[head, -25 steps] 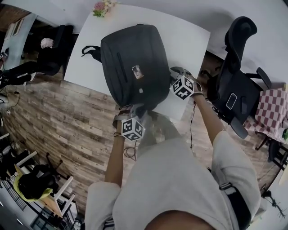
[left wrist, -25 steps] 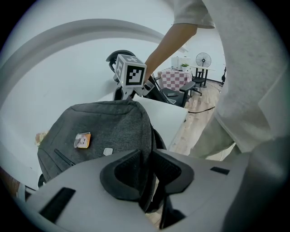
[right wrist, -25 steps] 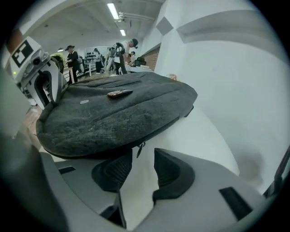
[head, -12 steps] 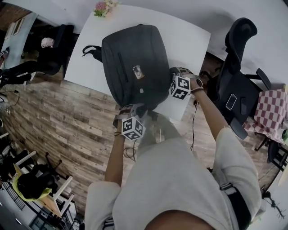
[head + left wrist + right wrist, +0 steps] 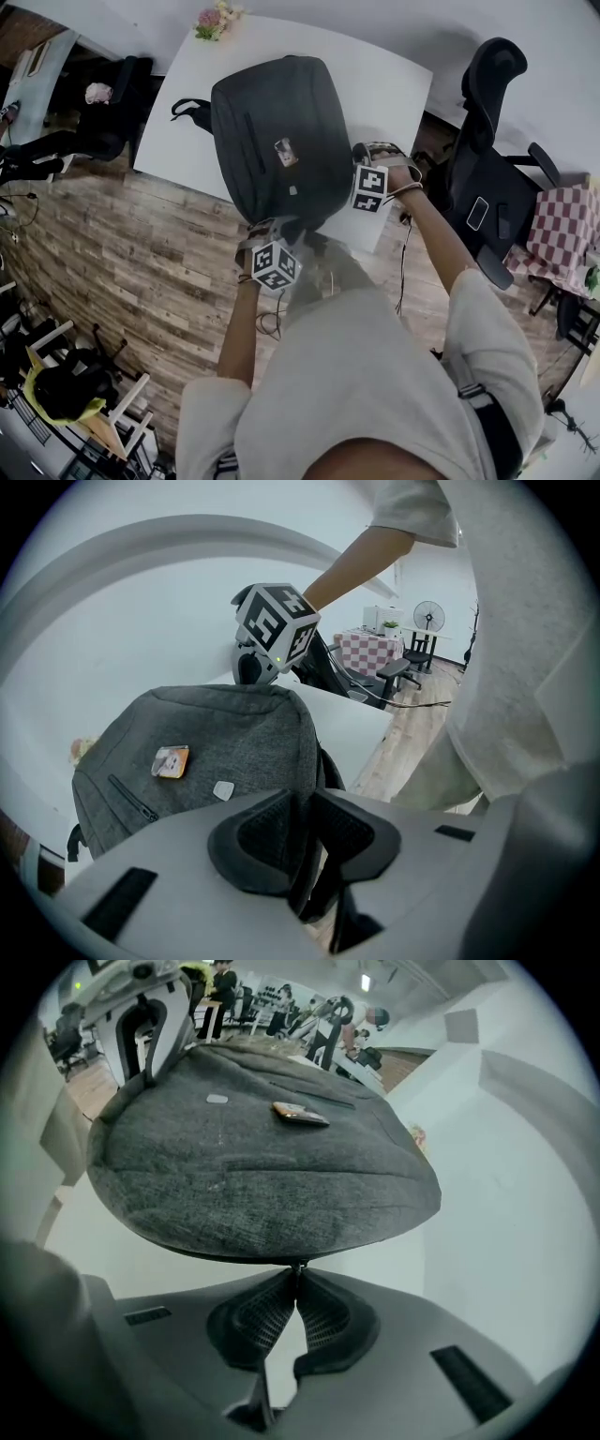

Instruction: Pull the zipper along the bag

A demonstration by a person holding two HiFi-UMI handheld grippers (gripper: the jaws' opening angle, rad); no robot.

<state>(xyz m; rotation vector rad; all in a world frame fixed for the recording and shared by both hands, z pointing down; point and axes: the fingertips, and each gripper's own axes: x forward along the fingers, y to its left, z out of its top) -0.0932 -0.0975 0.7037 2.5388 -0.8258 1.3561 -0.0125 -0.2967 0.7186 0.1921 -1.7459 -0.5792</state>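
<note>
Getting ready looks like the part that is done, and the pulling itself looks not yet begun. The grey fabric backpack [image 5: 281, 122] lies flat on the white tabletop [image 5: 394, 84], with its near end reaching the edge closest to the person. The left hand-held gripper [image 5: 305, 801] has its jaws partway closed and pinches a dark fold of the backpack at that near end. I think it is there to keep the bag from sliding. The right hand-held gripper [image 5: 298, 1274] sits at the bag's side edge. Its jaws have just been closing, and they are pressed together on the tiny metal zipper pull [image 5: 298, 1266], which pokes out right at their tips. So the grab is made, as far as I can tell, and what is left is the whole run of the zipper along the bag. Some things are hard to see. The zipper track [image 5: 260, 1257] is only a thin dark line under the bulging edge in the right gripper view, and I cannot tell if it is open or closed there. The pull is so small that its shape does not show. In the head view both grips are tiny and tucked under the grippers. What the left jaws hold could be a strap or the bag's own edge; I cannot say which. The underside of the bag is out of sight.
</note>
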